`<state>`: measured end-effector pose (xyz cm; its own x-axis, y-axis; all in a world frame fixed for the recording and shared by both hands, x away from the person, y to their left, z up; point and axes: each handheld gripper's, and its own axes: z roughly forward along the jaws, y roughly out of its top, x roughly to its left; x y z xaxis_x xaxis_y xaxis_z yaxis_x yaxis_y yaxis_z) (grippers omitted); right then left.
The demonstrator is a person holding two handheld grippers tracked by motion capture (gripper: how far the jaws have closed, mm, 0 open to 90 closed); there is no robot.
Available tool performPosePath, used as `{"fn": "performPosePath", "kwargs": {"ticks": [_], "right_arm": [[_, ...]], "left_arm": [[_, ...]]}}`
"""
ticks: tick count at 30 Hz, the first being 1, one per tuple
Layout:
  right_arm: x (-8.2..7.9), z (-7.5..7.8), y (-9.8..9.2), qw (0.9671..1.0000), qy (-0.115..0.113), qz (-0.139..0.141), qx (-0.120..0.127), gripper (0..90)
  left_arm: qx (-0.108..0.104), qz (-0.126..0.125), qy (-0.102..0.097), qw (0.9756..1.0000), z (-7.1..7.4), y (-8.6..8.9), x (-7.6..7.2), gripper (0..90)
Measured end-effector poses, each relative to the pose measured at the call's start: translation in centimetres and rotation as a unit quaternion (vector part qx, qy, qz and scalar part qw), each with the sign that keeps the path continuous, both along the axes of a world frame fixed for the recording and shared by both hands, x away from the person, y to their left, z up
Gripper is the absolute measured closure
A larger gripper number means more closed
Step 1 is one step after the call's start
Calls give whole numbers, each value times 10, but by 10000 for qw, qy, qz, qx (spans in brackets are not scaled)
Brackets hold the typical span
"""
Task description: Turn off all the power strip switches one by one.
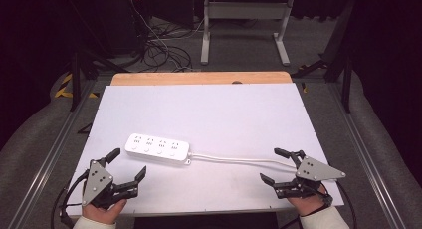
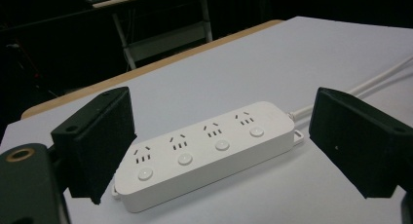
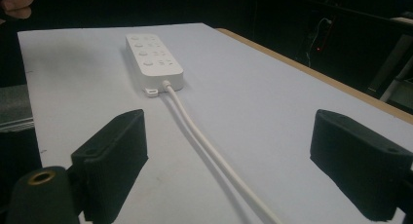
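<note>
A white power strip (image 1: pixel 157 148) with several sockets and buttons lies on the white table top (image 1: pixel 209 114), left of centre. Its white cable (image 1: pixel 234 160) runs right toward my right gripper. My left gripper (image 1: pixel 128 164) stands open near the front left edge, a short way in front of the strip, jaws wide and empty. In the left gripper view the power strip (image 2: pixel 204 148) lies beyond the two black jaws. My right gripper (image 1: pixel 274 165) is open at the front right. In the right gripper view the cable (image 3: pixel 209 151) passes between its spread jaws and the power strip (image 3: pixel 153 61) lies farther off.
A wooden board (image 1: pixel 199 78) edges the table's far side. Beyond it stand a grey metal frame (image 1: pixel 244 27) and tangled cables (image 1: pixel 159 50) on the floor. Metal rails (image 1: pixel 50 154) run along both sides of the table.
</note>
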<state>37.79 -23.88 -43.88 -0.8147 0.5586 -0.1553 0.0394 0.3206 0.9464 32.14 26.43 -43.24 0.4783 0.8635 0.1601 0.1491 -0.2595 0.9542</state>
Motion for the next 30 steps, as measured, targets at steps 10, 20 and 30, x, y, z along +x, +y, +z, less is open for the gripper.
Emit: {"fn": "performPosePath", "kwargs": {"ticks": [10, 20, 30], "right_arm": [[0, 0, 0, 10000, -9, 34, 18, 134], [0, -1, 2, 10000, -12, 56, -4, 134], [0, -1, 3, 10000, 9, 93, -27, 131]], "left_arm": [[69, -263, 110, 9996, 5, -3, 0, 37], [96, -402, 261, 9988, 14, -5, 3, 169], [-29, -426, 522, 9977, 21, -6, 17, 201]]}}
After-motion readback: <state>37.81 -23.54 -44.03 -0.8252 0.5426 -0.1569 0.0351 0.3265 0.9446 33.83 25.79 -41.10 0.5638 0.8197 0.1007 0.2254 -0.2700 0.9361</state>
